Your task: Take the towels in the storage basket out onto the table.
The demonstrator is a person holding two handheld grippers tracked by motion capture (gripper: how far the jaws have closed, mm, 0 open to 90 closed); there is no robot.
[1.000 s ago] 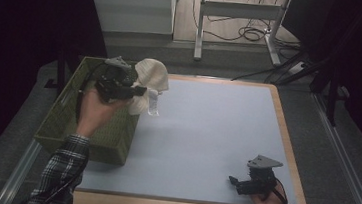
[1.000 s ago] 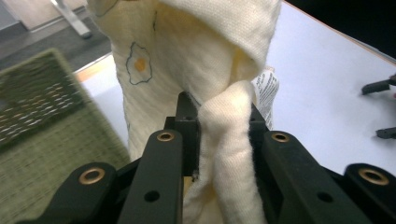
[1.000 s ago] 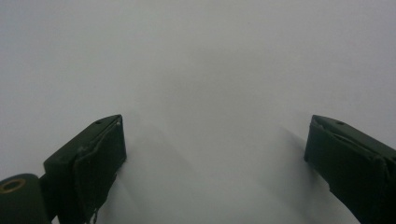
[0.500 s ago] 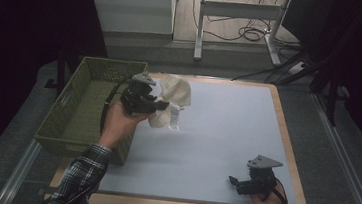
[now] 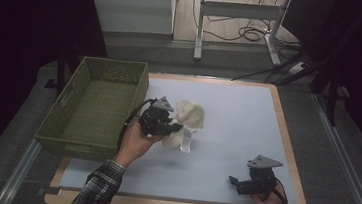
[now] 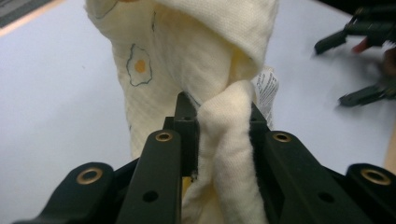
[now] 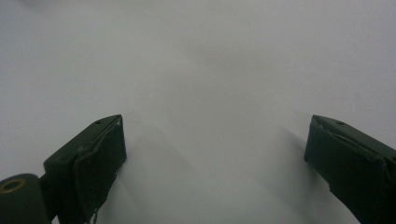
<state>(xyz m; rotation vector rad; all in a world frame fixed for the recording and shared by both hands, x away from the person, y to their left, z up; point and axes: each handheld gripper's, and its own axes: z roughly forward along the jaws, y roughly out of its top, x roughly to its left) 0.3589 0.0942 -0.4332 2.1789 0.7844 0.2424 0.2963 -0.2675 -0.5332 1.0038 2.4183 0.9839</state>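
Note:
A cream cloth (image 5: 187,120) with a small fried-egg print (image 6: 137,70) and a white care label (image 6: 267,91) hangs over the pale blue mat (image 5: 233,117), just right of the basket. My left gripper (image 5: 172,129) is shut on a bunched fold of it; in the left gripper view the fold (image 6: 224,135) is pinched between the two black jaws. My right gripper (image 5: 234,181) rests low on the mat near the front right corner, open, with bare mat between its fingers (image 7: 100,149).
An olive-green woven basket (image 5: 69,121) stands at the mat's left edge. The mat lies on a wooden-rimmed board (image 5: 285,142). Beyond the table are a white cabinet, a metal frame and cables on the floor.
My left gripper has carried the cloth from above the basket rightward and down, out over the mat. The right gripper has kept still.

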